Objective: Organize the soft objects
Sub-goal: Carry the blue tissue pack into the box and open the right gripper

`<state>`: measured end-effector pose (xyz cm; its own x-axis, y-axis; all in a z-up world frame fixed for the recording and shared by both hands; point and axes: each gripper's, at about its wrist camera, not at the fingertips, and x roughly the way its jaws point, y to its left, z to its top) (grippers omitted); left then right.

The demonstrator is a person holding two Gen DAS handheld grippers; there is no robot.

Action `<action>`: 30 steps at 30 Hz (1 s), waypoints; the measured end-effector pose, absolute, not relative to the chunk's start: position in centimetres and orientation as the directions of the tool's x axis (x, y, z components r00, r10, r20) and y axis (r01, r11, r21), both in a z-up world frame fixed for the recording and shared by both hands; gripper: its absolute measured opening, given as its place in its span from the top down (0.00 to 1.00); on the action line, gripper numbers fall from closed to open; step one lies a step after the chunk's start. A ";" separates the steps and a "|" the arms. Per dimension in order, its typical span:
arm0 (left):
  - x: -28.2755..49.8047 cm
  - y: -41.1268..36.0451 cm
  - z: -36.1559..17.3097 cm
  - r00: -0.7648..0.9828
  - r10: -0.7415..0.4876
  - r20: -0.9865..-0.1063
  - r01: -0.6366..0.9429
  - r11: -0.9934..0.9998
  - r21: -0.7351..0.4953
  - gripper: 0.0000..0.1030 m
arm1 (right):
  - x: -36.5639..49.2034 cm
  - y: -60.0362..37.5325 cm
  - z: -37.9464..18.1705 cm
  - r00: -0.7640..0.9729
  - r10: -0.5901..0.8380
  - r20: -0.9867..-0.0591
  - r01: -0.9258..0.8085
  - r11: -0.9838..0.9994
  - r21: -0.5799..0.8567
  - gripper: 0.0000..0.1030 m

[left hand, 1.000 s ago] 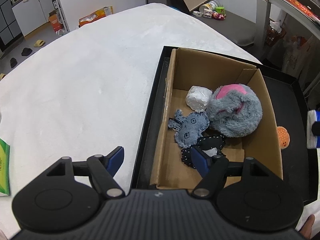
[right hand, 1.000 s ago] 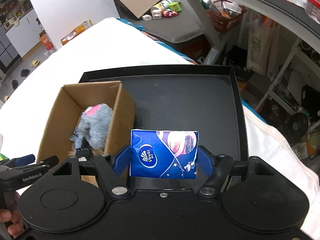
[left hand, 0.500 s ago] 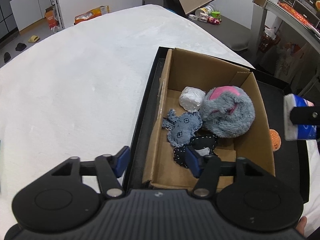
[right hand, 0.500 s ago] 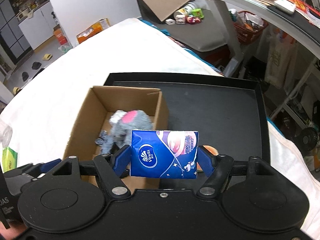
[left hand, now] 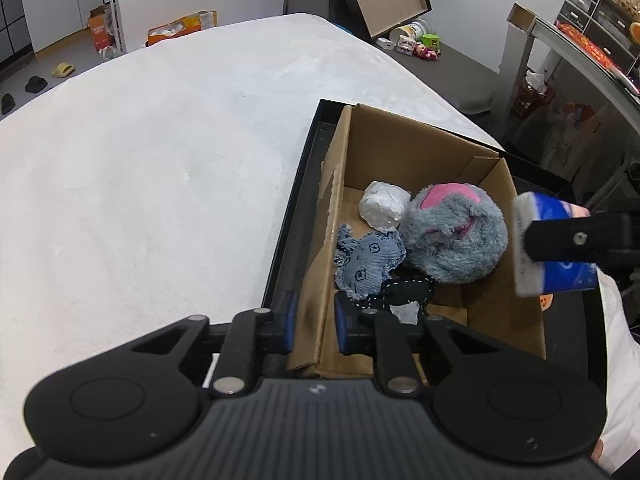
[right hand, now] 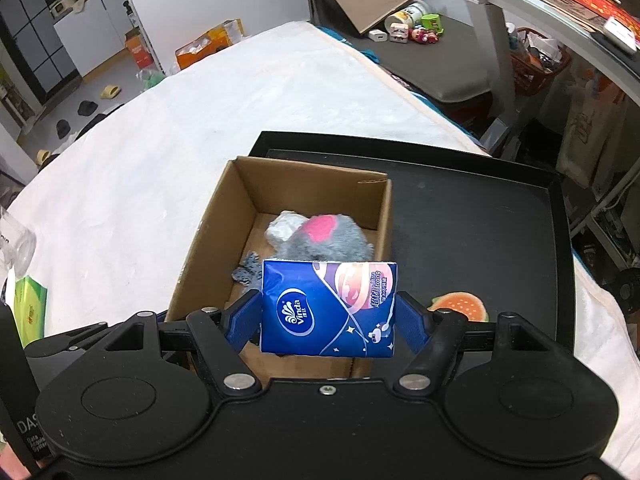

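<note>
An open cardboard box [left hand: 408, 152] [right hand: 312, 184] stands on a black tray [right hand: 480, 208]. Inside lie a grey and pink plush toy [left hand: 452, 236] [right hand: 324, 236], a white wad [left hand: 384, 204], a denim scrap [left hand: 368, 260] and a black stitched piece [left hand: 404, 292]. My left gripper [left hand: 314, 320] is shut on the box's near left wall. My right gripper [right hand: 328, 312] is shut on a blue tissue pack [right hand: 328, 308], held above the box's near right edge; the pack also shows in the left wrist view [left hand: 556, 248].
An orange burger-shaped soft toy [right hand: 460, 304] lies on the tray right of the box. A green packet [right hand: 30, 308] and a clear jar [right hand: 14, 244] sit on the white table at far left. A shelf frame [right hand: 520, 20] stands at the right.
My left gripper has closed onto the box's near left wall. My right gripper has carried the tissue pack leftward, from over the tray to above the box's edge.
</note>
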<state>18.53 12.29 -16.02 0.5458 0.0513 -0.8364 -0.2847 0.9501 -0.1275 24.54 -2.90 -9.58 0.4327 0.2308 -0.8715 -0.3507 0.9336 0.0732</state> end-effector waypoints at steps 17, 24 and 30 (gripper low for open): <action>18.1 13.6 -16.7 0.558 -0.012 -0.830 -0.274 0.941 -0.197 0.88 | 23.9 0.7 -10.9 0.392 0.213 -0.895 -0.380 0.923 0.053 0.32; 18.1 13.8 -16.8 0.559 -0.024 -0.829 -0.273 0.939 -0.211 0.88 | 24.2 0.6 -12.3 0.349 0.182 -0.919 -0.359 0.932 0.048 0.30; 18.1 13.8 -16.8 0.556 -0.029 -0.831 -0.271 0.938 -0.215 0.88 | 23.8 0.0 -12.6 0.343 0.173 -0.923 -0.340 0.939 0.049 0.25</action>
<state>18.07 13.85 -16.81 0.5562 -0.0294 -0.8306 -0.2712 0.9383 -0.2147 23.82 0.04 -12.56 0.3433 0.1730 -0.9232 -0.3404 0.9390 0.0493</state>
